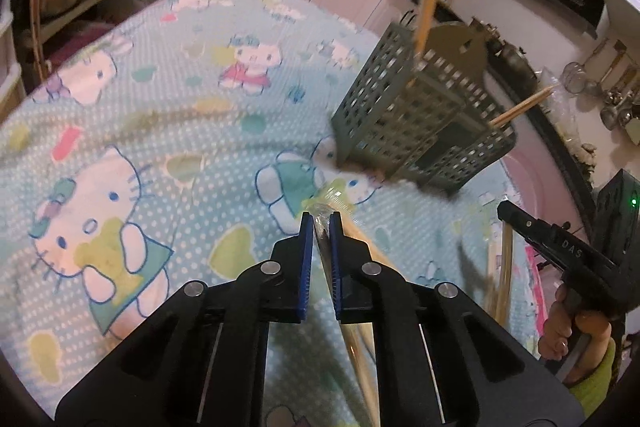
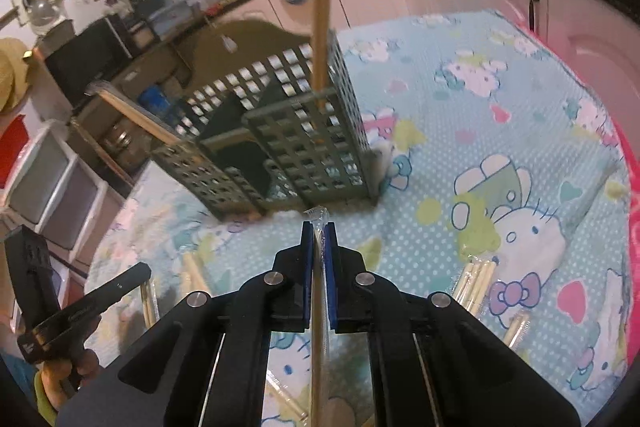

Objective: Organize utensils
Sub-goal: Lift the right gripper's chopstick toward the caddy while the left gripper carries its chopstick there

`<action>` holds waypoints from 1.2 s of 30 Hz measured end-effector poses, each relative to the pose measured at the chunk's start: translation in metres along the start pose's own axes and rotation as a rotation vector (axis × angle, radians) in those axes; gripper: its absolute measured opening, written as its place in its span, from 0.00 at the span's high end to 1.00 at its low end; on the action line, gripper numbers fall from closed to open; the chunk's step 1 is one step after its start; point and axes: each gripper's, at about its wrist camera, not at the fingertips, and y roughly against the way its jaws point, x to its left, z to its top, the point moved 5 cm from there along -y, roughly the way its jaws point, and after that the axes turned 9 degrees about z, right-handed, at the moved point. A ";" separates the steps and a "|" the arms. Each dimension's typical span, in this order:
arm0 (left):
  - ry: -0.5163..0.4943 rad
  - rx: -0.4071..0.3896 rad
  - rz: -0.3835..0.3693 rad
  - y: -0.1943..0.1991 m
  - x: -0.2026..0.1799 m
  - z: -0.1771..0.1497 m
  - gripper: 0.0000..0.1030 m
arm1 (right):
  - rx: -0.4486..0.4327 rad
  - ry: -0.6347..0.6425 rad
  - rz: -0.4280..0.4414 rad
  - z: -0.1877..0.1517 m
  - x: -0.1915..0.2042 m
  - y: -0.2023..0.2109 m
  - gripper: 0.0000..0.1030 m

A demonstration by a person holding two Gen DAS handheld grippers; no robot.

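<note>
Slipping is the risk: left gripper [image 1: 321, 223] and right gripper [image 2: 319, 231] each pinch wrapped chopsticks near one end; long sticks could swing, missing the caddy [image 1: 420, 123]

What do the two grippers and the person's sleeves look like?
Each gripper, left and right, has black plastic links with silver rivets and blue ribbed pads. The handles are black pistol grips. One is marked "DAS". The sleeve is yellow-green.
</note>
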 end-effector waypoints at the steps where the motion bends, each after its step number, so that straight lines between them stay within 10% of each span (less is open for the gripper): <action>1: -0.005 -0.011 -0.004 0.005 -0.003 0.001 0.97 | -0.009 0.005 0.003 0.002 0.001 0.004 0.94; 36: -0.176 -0.258 -0.115 0.099 -0.100 0.054 0.99 | -0.433 0.121 0.012 0.026 0.023 0.145 0.95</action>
